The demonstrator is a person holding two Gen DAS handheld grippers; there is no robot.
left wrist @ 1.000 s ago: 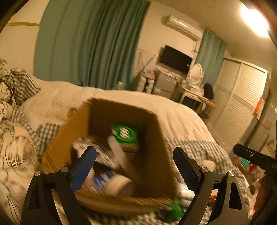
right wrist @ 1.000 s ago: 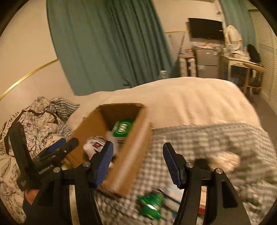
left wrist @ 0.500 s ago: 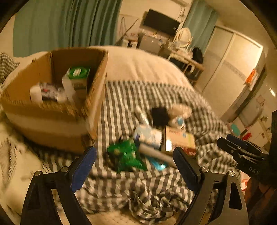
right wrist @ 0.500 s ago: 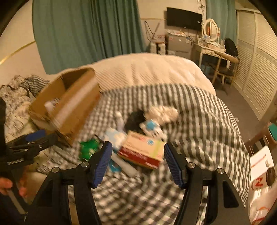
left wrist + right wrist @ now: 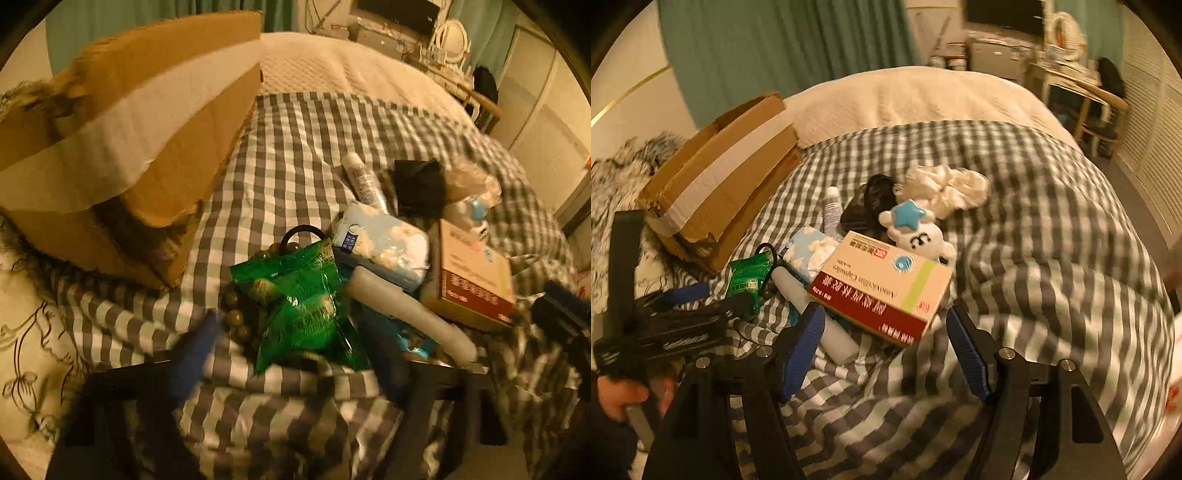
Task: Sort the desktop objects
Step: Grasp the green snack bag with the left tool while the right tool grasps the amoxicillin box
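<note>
A pile of small objects lies on the checked blanket. My left gripper [image 5: 291, 354] is open, blurred, with its fingers either side of a green snack bag [image 5: 303, 295] lying over brown beads [image 5: 236, 321]. My right gripper [image 5: 886, 332] is open just in front of a cream and red medicine box [image 5: 882, 284]. Beside the pile are a blue tissue pack [image 5: 384, 247], a white tube [image 5: 406, 310], a white bottle [image 5: 832, 210], a plush with a blue star [image 5: 916, 232], a black item [image 5: 871, 199] and a white scrunchie [image 5: 953, 184]. The cardboard box [image 5: 720, 177] stands at the left.
The checked blanket [image 5: 1052, 221] covers a cream bed [image 5: 905, 96]. A patterned quilt [image 5: 22, 332] lies left of the cardboard box. My left gripper also shows at the left of the right wrist view [image 5: 683, 295]. A desk and chair [image 5: 1082, 92] stand far right.
Both grippers have swung away from the cardboard box and come down close over the pile. The left one now straddles the green bag, the right one faces the medicine box. Both stay open.
</note>
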